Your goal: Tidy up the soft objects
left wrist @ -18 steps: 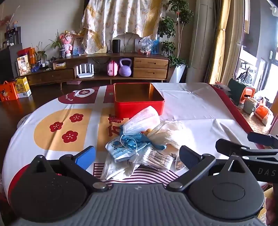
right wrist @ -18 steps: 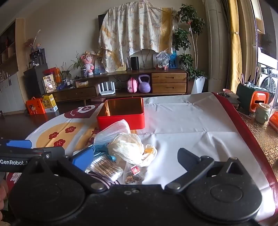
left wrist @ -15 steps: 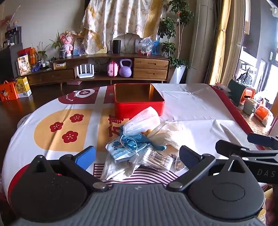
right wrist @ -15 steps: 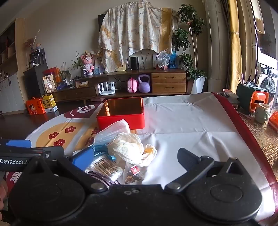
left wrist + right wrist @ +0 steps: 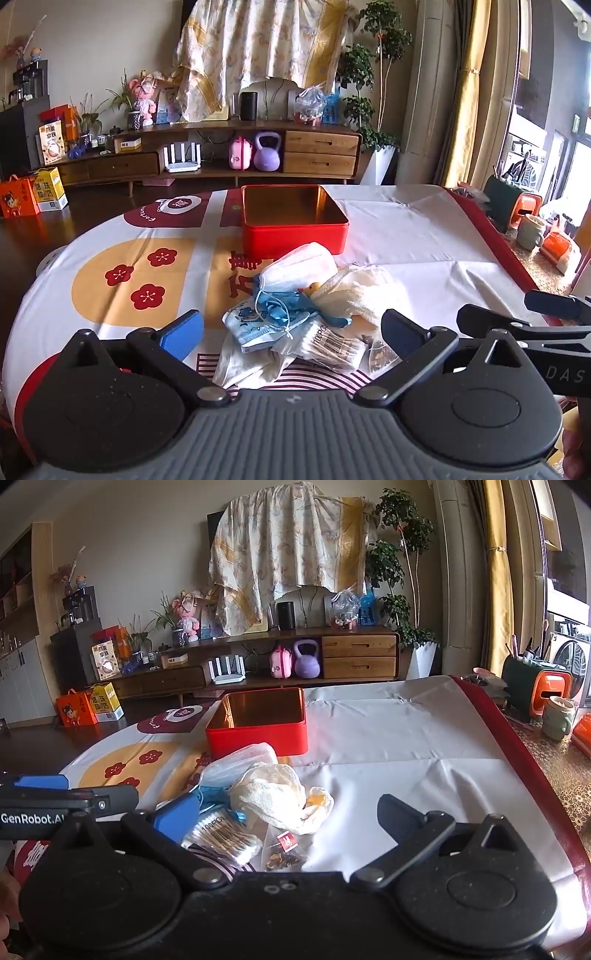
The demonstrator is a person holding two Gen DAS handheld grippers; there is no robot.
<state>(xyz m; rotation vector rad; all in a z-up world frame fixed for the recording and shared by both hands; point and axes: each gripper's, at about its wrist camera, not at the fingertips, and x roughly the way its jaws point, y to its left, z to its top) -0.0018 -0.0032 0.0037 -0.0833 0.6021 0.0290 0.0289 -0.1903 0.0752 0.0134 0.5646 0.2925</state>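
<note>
Left wrist view: left gripper (image 5: 291, 334) hovering released over pile (image 5: 306, 314); tin (image 5: 291, 218) sitting behind on counter (image 5: 424, 240). Right gripper (image 5: 286, 821) also hanging released.

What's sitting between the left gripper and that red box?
A heap: white mask, blue mask, cream cloth, cotton swabs, shown in the left wrist view.
</note>
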